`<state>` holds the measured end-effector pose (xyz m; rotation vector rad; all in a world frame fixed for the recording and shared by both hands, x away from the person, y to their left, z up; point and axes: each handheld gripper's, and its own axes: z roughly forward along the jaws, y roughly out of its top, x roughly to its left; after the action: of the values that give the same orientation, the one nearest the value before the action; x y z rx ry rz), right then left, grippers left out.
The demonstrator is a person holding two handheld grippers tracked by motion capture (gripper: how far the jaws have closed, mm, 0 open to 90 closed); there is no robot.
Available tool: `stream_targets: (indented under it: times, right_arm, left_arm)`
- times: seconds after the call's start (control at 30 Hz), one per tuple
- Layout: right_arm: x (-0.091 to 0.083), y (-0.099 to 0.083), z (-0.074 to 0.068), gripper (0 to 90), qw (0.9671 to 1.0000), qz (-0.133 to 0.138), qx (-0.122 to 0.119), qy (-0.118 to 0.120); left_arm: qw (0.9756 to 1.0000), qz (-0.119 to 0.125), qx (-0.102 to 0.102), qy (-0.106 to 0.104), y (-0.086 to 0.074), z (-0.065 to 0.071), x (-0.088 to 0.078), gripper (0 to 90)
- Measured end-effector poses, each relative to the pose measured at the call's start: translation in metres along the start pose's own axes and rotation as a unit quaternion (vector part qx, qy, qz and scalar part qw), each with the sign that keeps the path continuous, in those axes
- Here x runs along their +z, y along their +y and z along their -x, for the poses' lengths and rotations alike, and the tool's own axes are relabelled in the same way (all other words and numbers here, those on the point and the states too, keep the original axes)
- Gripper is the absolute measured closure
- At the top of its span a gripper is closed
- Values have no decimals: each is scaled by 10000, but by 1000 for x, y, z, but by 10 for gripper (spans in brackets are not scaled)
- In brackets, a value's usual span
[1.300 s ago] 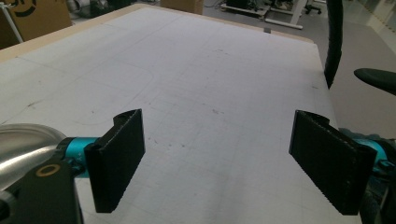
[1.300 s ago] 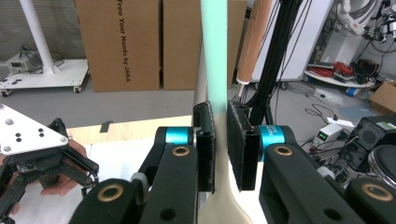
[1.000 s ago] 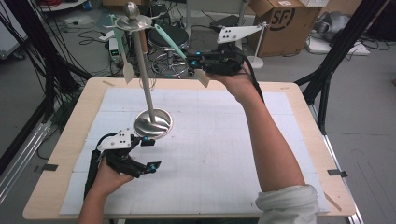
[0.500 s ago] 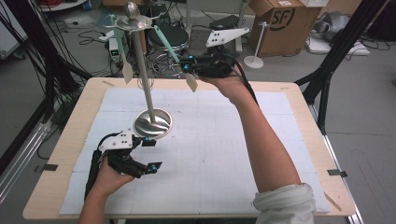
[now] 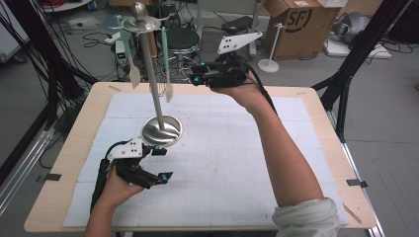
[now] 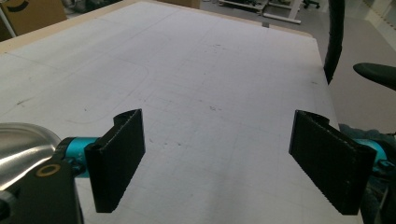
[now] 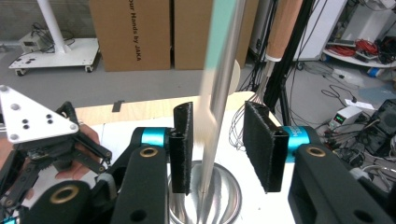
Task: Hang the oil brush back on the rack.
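Steel stand holds hanging spatulas. Right gripper, jaws just opening and gripping nothing, sits beside them; left gripper rests open by the base.

Even, soft indoor light falls from overhead, with faint shadows. Glare streaks the steel stand base just beside the left gripper. Between the right gripper's jaws, a hanging spatula smears with motion blur.
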<state>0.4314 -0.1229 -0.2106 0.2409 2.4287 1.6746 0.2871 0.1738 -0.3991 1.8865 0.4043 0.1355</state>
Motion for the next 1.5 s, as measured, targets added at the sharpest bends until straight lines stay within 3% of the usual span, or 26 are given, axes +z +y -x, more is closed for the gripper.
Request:
stream_targets:
  times: [0.17, 0.33, 0.53, 0.67, 1.13, 1.5]
  right_arm:
    - [-7, -9, 0, 576, 9999, 57, 84, 127]
    - [-15, -19, -1, 515, 9998, 55, 50, 166]
    - [-27, -30, -6, 457, 9996, 175, 123, 202]
    - [-34, -37, -8, 414, 9995, 120, 203, 188]
    - [-59, -71, -12, 331, 9990, 126, 419, -7]
    - [-82, -103, -29, 307, 9979, 184, 544, -289]
  left_arm:
    - [10000, -3, 1, 12, 0, 0, 1, 189]
    - [10000, -37, 6, 7, 0, 0, 1, 190]
    - [10000, -50, -2, -3, 0, 0, 2, 189]
    - [10000, -28, -10, 20, 0, 0, 2, 189]
    - [10000, 21, -70, 10, -1, -4, 3, 190]
    - [9999, 63, -106, 47, 0, -6, 4, 190]
